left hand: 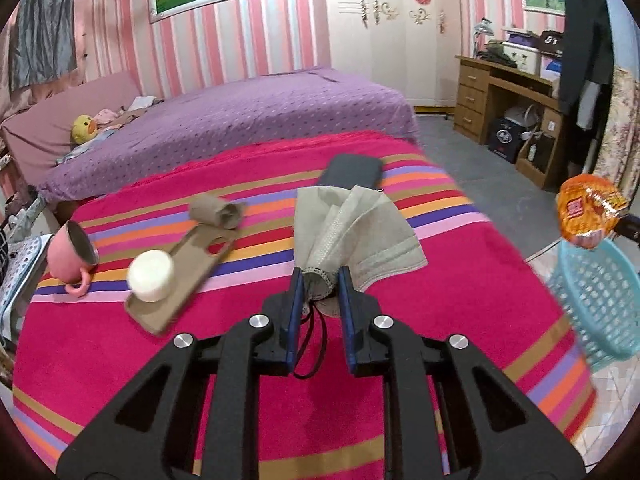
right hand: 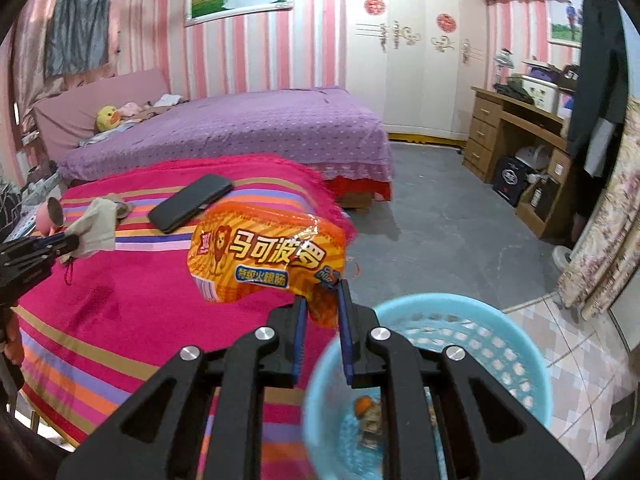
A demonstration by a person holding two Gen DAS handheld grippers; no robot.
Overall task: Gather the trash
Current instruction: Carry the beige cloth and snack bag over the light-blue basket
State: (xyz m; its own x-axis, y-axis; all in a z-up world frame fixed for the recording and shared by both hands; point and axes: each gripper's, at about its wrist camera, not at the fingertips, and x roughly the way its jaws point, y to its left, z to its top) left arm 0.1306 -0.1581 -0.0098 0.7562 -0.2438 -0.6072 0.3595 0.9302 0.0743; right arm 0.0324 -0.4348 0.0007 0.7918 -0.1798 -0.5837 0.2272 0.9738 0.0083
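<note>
Right gripper pinches the wrapper by one corner above the basket off the table's right edge, left gripper clamps the mask over the table — either could flutter wide when dropped.

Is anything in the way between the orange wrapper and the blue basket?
Nothing visible is. The right gripper holds the orange wrapper in the air by the blue basket, at its rim. The basket's top is open, with only a little trash at the bottom. The phone lies farther back on the blanket.
</note>
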